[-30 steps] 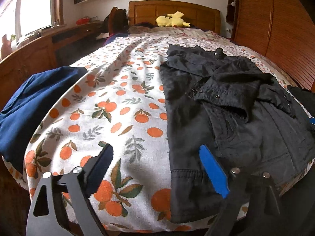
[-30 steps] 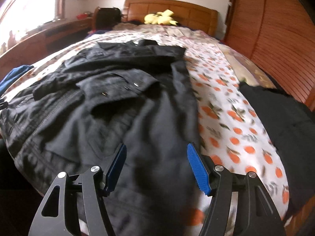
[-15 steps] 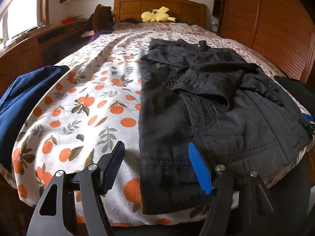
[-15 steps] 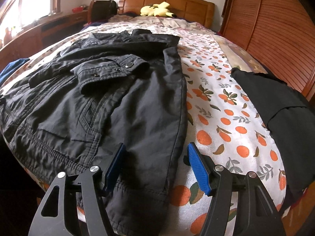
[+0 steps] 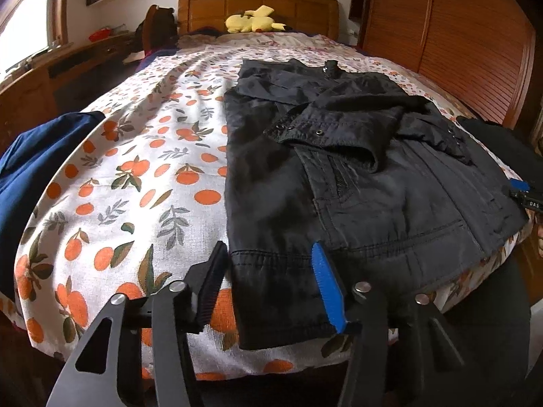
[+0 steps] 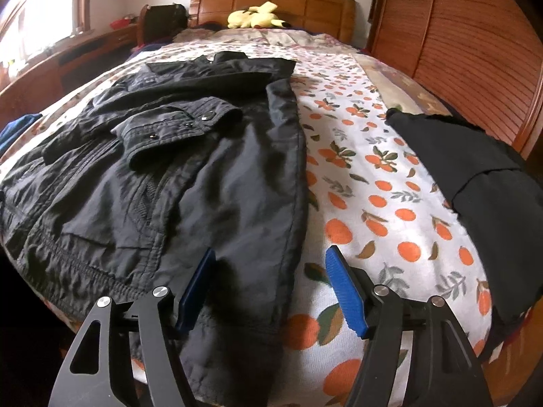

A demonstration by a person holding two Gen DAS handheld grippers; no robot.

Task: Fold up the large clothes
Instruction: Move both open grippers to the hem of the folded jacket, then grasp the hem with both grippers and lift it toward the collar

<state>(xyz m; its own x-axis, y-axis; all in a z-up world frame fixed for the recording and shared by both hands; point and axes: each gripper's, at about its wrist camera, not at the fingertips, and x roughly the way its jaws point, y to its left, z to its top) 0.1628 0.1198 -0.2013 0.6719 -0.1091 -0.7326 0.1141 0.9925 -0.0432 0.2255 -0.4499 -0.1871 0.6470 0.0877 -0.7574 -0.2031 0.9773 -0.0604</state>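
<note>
Both claws hang over the near hem of a black zip-front jacket (image 5: 356,183) spread flat on the bed.

Left gripper (image 5: 269,283) has just been closing, its jaws astride the jacket's near left hem corner, pads not yet pressing; right gripper (image 6: 271,286) stands released astride the right hem corner. Farther out lie the orange-print white bedspread (image 5: 135,176), a navy garment (image 5: 30,169) at left, a black garment (image 6: 475,169) at right, and a yellow plush toy (image 5: 253,22) by the wooden headboard (image 5: 203,10).
</note>
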